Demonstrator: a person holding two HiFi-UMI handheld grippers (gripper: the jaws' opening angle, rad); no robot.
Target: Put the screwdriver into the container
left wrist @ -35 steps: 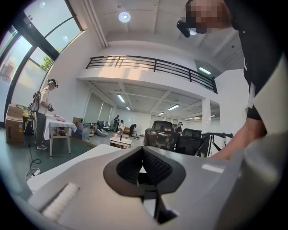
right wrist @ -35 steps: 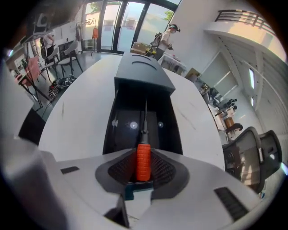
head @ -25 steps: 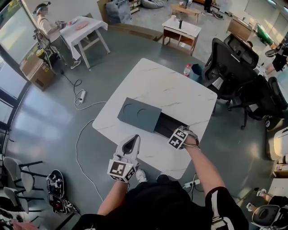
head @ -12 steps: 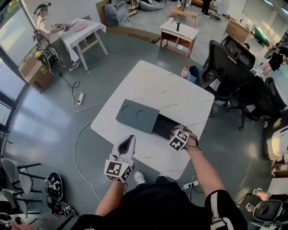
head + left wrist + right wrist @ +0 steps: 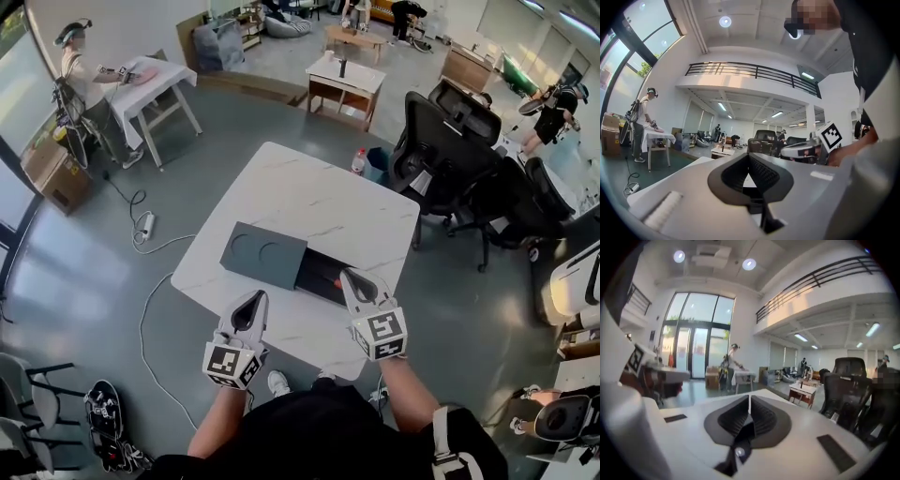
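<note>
Moved: the right gripper (image 5: 350, 277), which earlier reached into the open end of the long dark grey container (image 5: 314, 267), has drawn back to that end's near edge. The left gripper (image 5: 257, 300) has hardly shifted.
Head view, task's thing: the screwdriver (image 5: 334, 278) shows only as a small red-orange streak inside the container's open end (too small to be sure, probably its handle). If so, the task looks done.
Head view, setting: a flat grey lid with two round recesses (image 5: 263, 255) covers the container's left part, all on a white marble-look table (image 5: 309, 187).
Head view, left tongs: near the container's near side, apart from it.
Left gripper view: the left gripper (image 5: 749, 157) has its jaws met at the tips, nothing between them.
Right gripper view: the right gripper (image 5: 749, 401) has its jaws closing, almost met, with nothing between them.
Handling: likely light, stiff and hard. A smooth shaft would slip and roll, so the thicker handle, pinched across its width, is the better hold.
</note>
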